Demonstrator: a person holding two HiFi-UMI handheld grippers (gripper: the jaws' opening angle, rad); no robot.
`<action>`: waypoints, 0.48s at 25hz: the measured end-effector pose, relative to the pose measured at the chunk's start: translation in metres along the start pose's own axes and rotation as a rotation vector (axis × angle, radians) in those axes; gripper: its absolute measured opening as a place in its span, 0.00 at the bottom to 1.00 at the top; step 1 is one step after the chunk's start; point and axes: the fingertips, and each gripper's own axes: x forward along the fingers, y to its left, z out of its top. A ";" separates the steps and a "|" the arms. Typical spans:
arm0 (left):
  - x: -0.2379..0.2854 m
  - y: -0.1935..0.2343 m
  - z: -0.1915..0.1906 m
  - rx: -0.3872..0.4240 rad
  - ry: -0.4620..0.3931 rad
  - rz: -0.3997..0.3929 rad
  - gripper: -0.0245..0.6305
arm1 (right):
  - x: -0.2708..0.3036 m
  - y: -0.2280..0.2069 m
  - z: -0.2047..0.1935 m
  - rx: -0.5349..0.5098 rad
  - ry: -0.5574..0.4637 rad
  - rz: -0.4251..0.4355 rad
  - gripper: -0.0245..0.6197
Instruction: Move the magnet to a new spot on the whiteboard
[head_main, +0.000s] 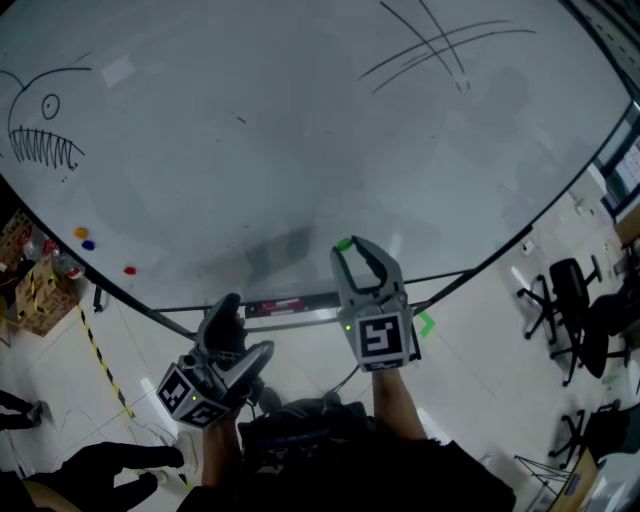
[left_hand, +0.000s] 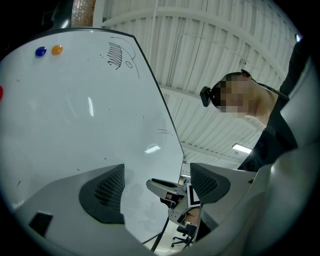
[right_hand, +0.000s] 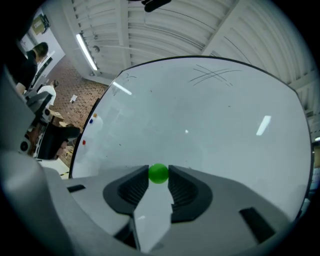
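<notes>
Head view: the right tongs pinch a small, round, bright green magnet at their tips, in front of the lower part of the whiteboard. The left tongs sit lower, below the board's edge. Left gripper view: these tongs stand spread, with nothing between them. Right gripper view: the magnet, smooth and evenly green, is clamped between both tips, with the whiteboard behind it.

The right gripper has its jaws closed on a green magnet, held near the whiteboard, which bears crossed pen strokes at its far right.
</notes>
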 end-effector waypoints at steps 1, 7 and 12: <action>-0.001 0.000 0.000 -0.002 0.001 -0.004 0.66 | 0.002 0.000 -0.001 -0.011 0.006 -0.009 0.27; -0.004 0.002 -0.004 -0.034 0.018 -0.007 0.66 | 0.015 -0.003 -0.007 -0.057 0.028 -0.055 0.27; -0.001 0.006 -0.002 -0.006 0.015 0.004 0.66 | 0.022 -0.005 -0.011 -0.062 0.043 -0.065 0.27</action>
